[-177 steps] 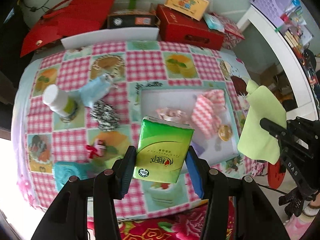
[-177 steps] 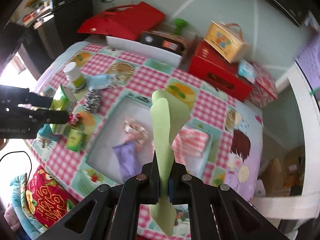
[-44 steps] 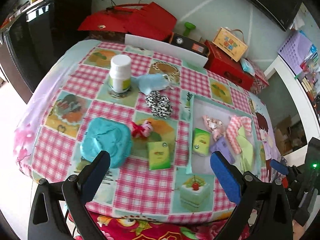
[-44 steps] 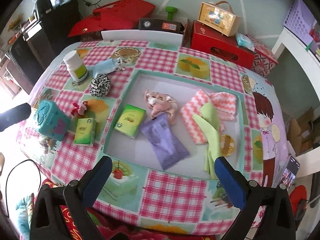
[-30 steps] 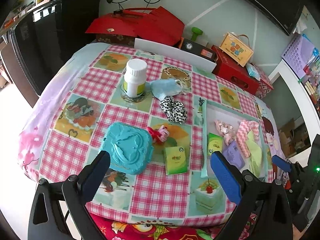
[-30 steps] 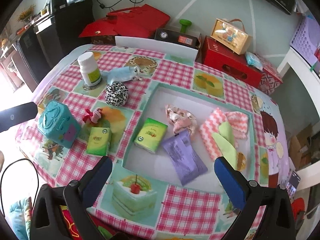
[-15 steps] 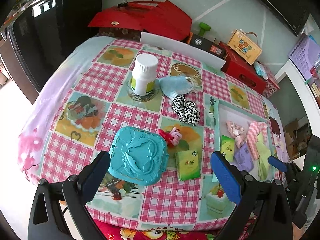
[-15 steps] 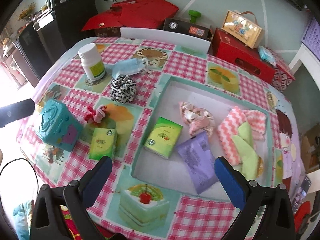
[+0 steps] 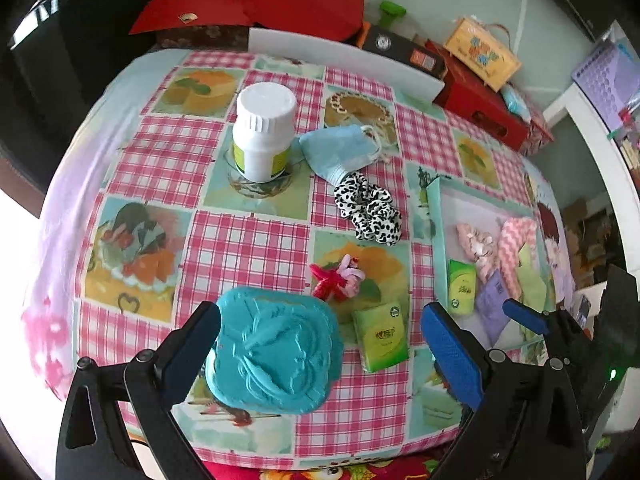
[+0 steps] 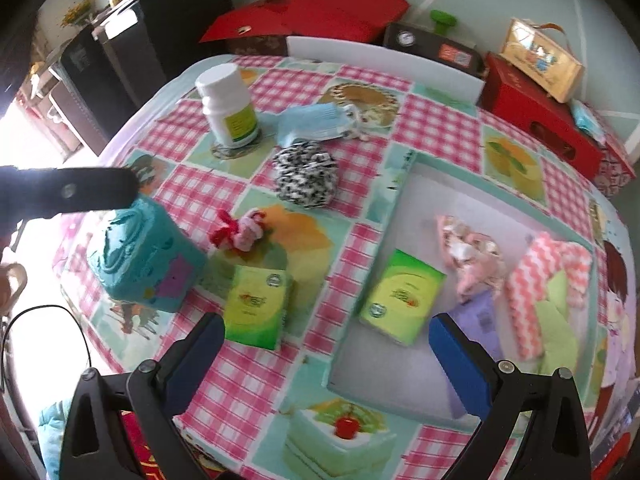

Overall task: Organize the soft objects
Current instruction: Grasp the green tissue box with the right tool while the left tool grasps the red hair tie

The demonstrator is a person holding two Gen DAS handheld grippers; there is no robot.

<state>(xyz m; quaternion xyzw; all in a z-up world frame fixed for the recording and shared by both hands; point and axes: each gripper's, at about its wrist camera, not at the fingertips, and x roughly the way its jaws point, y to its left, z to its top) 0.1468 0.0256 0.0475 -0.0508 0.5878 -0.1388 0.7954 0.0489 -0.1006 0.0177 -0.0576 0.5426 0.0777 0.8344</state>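
Note:
A shallow tray (image 10: 396,216) (image 9: 434,216) on the table holds a green tissue pack (image 10: 402,298), a purple pack (image 10: 478,320), a pink chevron cloth (image 10: 536,272), a green cloth (image 10: 560,320) and a pink bundle (image 10: 468,252). Outside it lie a second green tissue pack (image 10: 256,306) (image 9: 382,336), a red-pink hair tie (image 10: 238,232), a leopard scrunchie (image 10: 306,176) and a blue face mask (image 10: 316,122). My left gripper (image 9: 320,348) is open above the teal box (image 9: 276,352). My right gripper (image 10: 324,360) is open above the tray's left rim.
A white pill bottle (image 10: 230,106) stands at the back left. A teal box (image 10: 144,256) sits near the front left edge. Red boxes (image 10: 536,112) and bags stand behind the table. The left gripper's arm (image 10: 68,192) shows at the left in the right wrist view.
Both grippers went from shut on a tissue pack and a green cloth to open and empty; those now lie in the tray. Both have since moved left and lower toward the loose items.

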